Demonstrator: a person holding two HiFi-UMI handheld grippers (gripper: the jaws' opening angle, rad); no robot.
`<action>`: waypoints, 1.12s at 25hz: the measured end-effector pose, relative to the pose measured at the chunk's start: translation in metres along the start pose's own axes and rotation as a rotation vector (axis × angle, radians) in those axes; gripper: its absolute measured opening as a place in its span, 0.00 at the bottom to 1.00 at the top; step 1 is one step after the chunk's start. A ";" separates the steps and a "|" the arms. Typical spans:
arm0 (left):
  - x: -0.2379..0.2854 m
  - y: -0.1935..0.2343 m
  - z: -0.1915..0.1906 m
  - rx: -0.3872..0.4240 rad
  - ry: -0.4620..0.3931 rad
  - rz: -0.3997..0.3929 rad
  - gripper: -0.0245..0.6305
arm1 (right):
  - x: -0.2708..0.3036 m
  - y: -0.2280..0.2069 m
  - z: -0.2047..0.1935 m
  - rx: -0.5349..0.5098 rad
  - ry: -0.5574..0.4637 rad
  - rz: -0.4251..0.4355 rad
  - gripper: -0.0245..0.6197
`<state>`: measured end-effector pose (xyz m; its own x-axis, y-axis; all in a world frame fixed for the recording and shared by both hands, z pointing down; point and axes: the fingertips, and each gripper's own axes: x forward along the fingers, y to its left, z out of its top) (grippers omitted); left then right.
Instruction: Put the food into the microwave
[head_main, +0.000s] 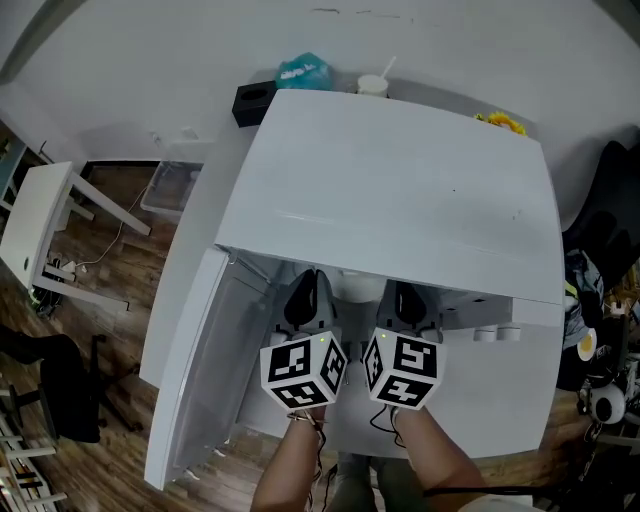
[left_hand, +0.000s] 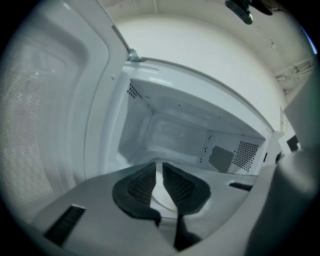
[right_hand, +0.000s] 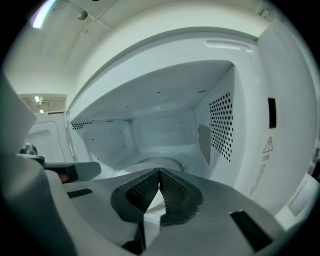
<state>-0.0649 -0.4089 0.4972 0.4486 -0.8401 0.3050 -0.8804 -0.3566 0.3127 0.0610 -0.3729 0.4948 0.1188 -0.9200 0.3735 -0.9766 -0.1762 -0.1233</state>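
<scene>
A white microwave (head_main: 400, 180) stands on a white counter with its door (head_main: 200, 370) swung open to the left. Both grippers are at the mouth of the cavity, side by side. A white plate (head_main: 355, 285) shows between them, only partly visible, and the food on it is hidden. My left gripper (head_main: 305, 292) (left_hand: 159, 172) is closed on the plate's thin rim (left_hand: 164, 199). My right gripper (head_main: 405, 298) (right_hand: 159, 181) is pinched on the rim (right_hand: 152, 212) at the other side. Ahead lie the cavity (right_hand: 160, 130) and the turntable (right_hand: 156, 162).
Behind the microwave are a black box (head_main: 252, 100), a teal bag (head_main: 302, 70), a cup with a straw (head_main: 372, 85) and something yellow (head_main: 500, 122). A white side table (head_main: 40, 230) and a plastic bin (head_main: 172, 185) stand on the wood floor at left.
</scene>
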 end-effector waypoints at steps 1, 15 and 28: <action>-0.004 -0.001 0.000 -0.002 -0.002 -0.001 0.10 | -0.003 0.002 0.000 0.000 0.002 0.014 0.06; -0.072 -0.038 0.016 0.060 0.001 -0.035 0.04 | -0.069 0.020 0.017 -0.058 0.000 0.124 0.06; -0.136 -0.082 0.016 0.113 0.017 -0.052 0.04 | -0.131 0.024 0.029 -0.114 -0.016 0.213 0.06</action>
<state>-0.0562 -0.2720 0.4161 0.4957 -0.8128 0.3062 -0.8672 -0.4439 0.2255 0.0274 -0.2667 0.4164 -0.0900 -0.9378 0.3354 -0.9938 0.0622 -0.0926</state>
